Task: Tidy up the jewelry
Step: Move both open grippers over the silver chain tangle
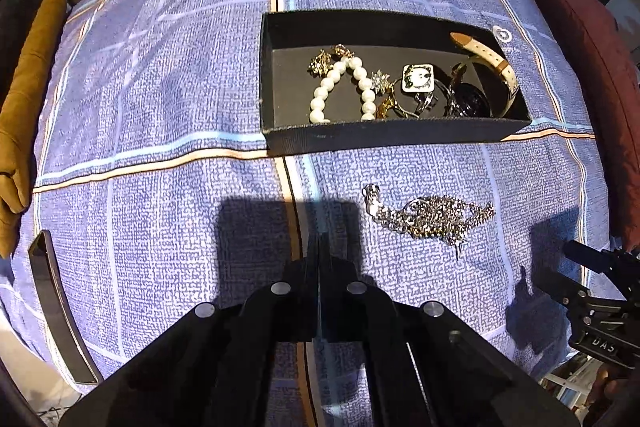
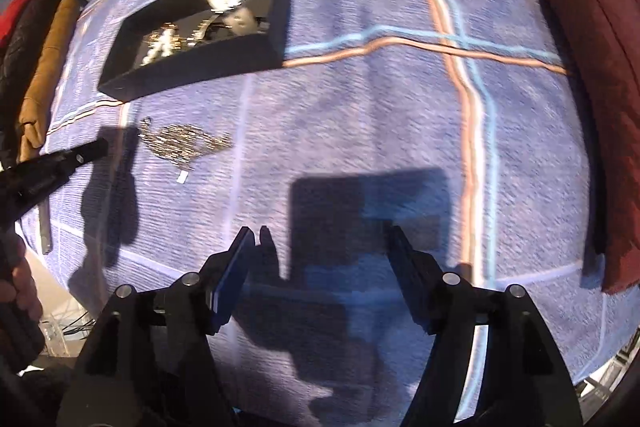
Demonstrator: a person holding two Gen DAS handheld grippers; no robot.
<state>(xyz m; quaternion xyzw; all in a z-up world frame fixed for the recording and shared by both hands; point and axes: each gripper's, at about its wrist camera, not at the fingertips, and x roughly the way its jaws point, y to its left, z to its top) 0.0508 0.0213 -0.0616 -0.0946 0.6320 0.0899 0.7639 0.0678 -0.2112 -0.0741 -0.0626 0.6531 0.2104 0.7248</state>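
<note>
Claw position is described first: the left claw (image 1: 319, 247) is pressed together and empty over the checked blue bedspread (image 1: 160, 87), while the right claw (image 2: 320, 239) is spread, empty, presumably readied for a pickup. Just beyond, a tangled silver chain (image 1: 430, 217) lies loose on the fabric. Farther off, the black tray (image 1: 396, 137) holds the pearl bracelet (image 1: 340, 87) and tan-strapped watch (image 1: 486, 57), judged already sorted.
</note>
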